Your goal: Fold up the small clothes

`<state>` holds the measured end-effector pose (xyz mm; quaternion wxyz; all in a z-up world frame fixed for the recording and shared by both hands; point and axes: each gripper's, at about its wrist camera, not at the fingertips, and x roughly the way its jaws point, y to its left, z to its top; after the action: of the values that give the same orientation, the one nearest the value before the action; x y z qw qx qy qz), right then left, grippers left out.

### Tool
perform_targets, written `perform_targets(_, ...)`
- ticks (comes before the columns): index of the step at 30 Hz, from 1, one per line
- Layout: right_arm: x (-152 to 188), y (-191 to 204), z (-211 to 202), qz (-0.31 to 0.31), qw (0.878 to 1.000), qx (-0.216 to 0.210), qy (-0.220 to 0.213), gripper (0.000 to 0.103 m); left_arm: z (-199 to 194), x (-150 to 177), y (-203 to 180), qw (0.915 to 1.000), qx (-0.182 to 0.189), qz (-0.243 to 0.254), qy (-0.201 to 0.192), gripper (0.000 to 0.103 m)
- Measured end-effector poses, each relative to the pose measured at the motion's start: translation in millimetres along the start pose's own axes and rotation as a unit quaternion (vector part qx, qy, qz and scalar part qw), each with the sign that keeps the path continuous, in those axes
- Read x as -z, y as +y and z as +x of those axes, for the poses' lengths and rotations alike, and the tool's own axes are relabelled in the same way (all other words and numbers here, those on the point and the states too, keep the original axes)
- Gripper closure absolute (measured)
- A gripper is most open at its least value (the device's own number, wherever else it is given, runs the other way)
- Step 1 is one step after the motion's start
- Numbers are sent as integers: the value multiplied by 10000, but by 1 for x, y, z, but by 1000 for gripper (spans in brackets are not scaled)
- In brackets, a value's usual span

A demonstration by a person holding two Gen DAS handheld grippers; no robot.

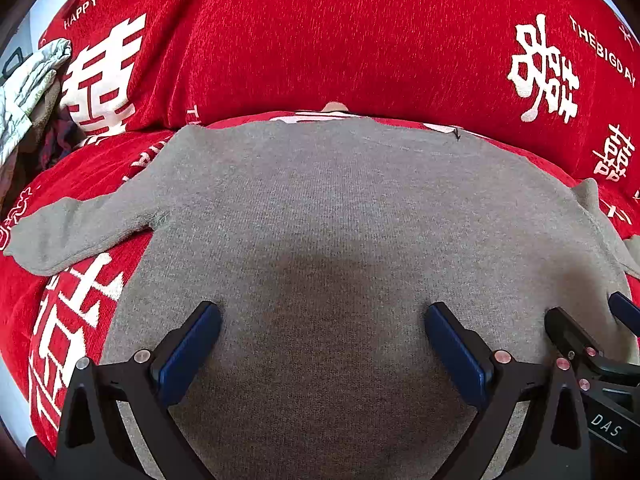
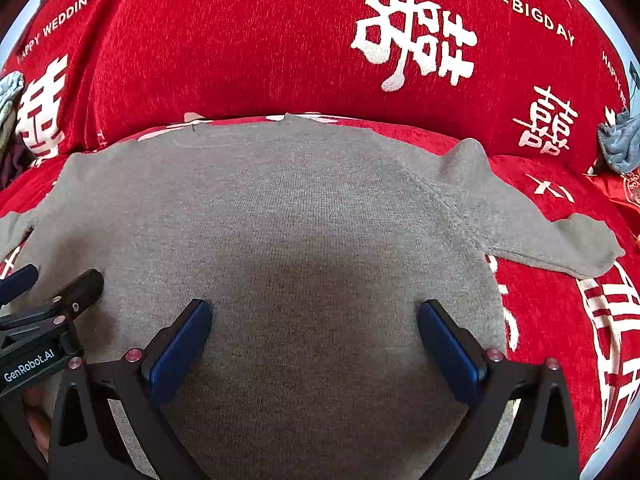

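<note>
Left wrist view: left gripper point(image 1: 322, 316) hovering jaws wide apart over grey sweater point(image 1: 340, 208), gripping nothing. Lying flat, spread on red sofa cover point(image 1: 320, 32), far edge reaching near backrest crease. Left sleeve point(image 1: 76, 228) stretching out onto bare red fabric — open room beyond cuff. Clothes pile point(image 1: 28, 96) sitting at far left edge.

Right wrist view: right gripper point(image 2: 314, 314) likewise spread wide, empty, over sweater's lower part. Right sleeve point(image 2: 560, 240) extending sideways — bare cover beyond it. Blue-grey cloth point(image 2: 620, 144) lying at right edge.
</note>
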<state>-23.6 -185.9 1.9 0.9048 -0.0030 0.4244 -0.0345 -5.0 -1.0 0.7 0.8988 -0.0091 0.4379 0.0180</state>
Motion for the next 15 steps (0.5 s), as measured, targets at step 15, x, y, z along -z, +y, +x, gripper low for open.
perform_targets(15, 0, 0, 0, 12, 10000, -29, 20, 1, 1, -2, 0, 9999, -21, -60, 104, 1)
